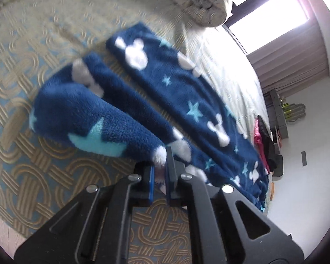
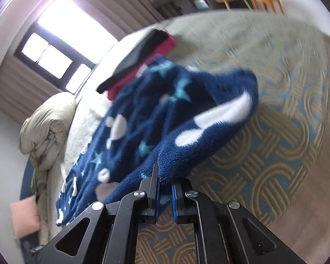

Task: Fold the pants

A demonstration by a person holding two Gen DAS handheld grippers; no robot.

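Fleecy navy pants [image 1: 156, 92] with white mouse heads and pale blue stars lie spread on a patterned bedspread [image 1: 33, 50]. In the left wrist view my left gripper [image 1: 160, 165] is shut on the cuff end of the near leg, which is lifted and bunched; the other leg lies flat beyond it. In the right wrist view my right gripper [image 2: 165, 180] is shut on a raised edge of the pants [image 2: 160, 118], and the fabric hangs up off the bed from its jaws.
A rolled beige quilt [image 1: 200, 2] lies at the far end of the bed. Black and red folded clothes [image 2: 143, 55] sit on the bed past the pants. Windows with curtains, a grey shelf unit [image 1: 279, 114] and wooden stools [image 2: 266, 0] stand beyond the bed.
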